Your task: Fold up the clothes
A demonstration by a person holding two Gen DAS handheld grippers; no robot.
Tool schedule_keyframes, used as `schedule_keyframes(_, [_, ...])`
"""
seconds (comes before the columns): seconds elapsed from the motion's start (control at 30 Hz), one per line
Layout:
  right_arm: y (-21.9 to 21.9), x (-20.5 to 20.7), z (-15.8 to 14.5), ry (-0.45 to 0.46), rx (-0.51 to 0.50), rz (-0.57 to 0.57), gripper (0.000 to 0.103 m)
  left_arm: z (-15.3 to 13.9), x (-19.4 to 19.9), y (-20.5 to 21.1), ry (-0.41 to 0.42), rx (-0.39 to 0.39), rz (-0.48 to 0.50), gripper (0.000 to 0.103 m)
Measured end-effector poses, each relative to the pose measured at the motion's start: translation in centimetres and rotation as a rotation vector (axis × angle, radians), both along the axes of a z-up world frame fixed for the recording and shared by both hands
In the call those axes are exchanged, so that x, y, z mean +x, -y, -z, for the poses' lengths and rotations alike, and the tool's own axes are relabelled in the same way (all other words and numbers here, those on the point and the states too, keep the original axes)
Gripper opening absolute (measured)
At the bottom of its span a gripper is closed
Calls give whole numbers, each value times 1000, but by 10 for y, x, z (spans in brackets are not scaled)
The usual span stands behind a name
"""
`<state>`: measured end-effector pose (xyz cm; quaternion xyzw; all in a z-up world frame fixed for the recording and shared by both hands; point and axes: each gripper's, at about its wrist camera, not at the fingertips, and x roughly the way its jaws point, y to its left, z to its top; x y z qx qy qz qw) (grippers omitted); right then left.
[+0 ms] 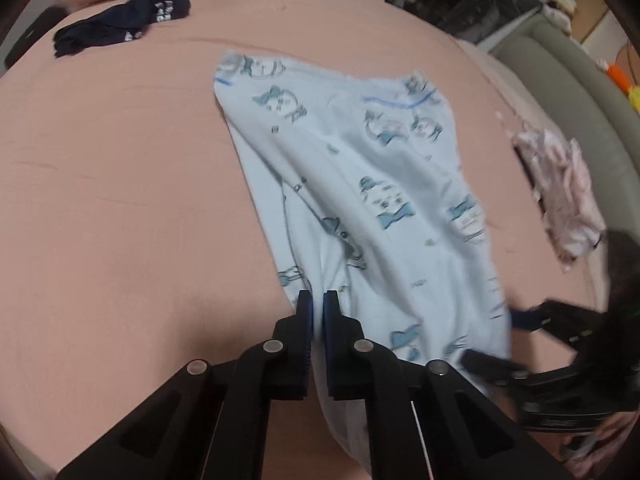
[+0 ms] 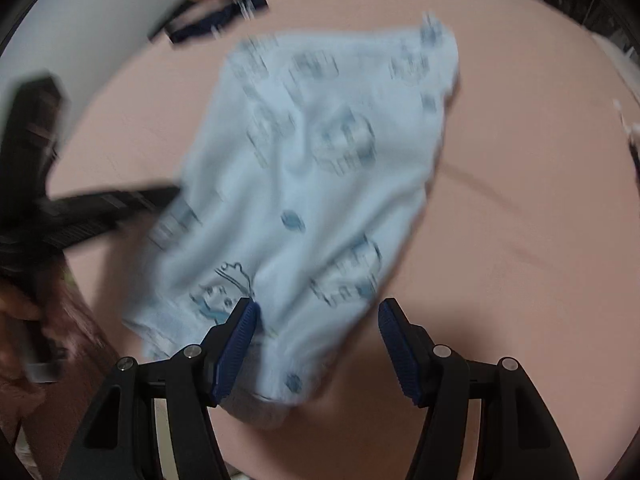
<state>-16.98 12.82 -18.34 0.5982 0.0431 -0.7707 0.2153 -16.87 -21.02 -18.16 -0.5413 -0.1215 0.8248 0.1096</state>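
A light-blue garment [image 1: 360, 184] printed with blue cartoon figures lies partly lifted over the pink bed sheet [image 1: 120, 200]. My left gripper [image 1: 318, 308] is shut on its near edge, and the cloth runs up between the blue pads. In the right wrist view the same garment [image 2: 320, 160] is blurred. My right gripper [image 2: 318, 312] stands open around its near edge; the left pad touches the cloth and the right pad is clear of it. The right gripper [image 1: 496, 336] shows at the garment's right edge in the left wrist view. The left gripper [image 2: 120, 200] appears as a dark blur.
A dark navy garment [image 1: 124, 24] lies crumpled at the far left of the bed, also in the right wrist view [image 2: 220, 16]. A pale pink crumpled garment [image 1: 560, 192] sits at the bed's right edge beside a grey-green padded frame [image 1: 568, 92].
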Motion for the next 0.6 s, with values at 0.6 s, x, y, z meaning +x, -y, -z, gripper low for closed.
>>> schedule_keyframes(0.6, [-28,16,-26,-67,9,32,54,-4,17,18,22,209,-105,3])
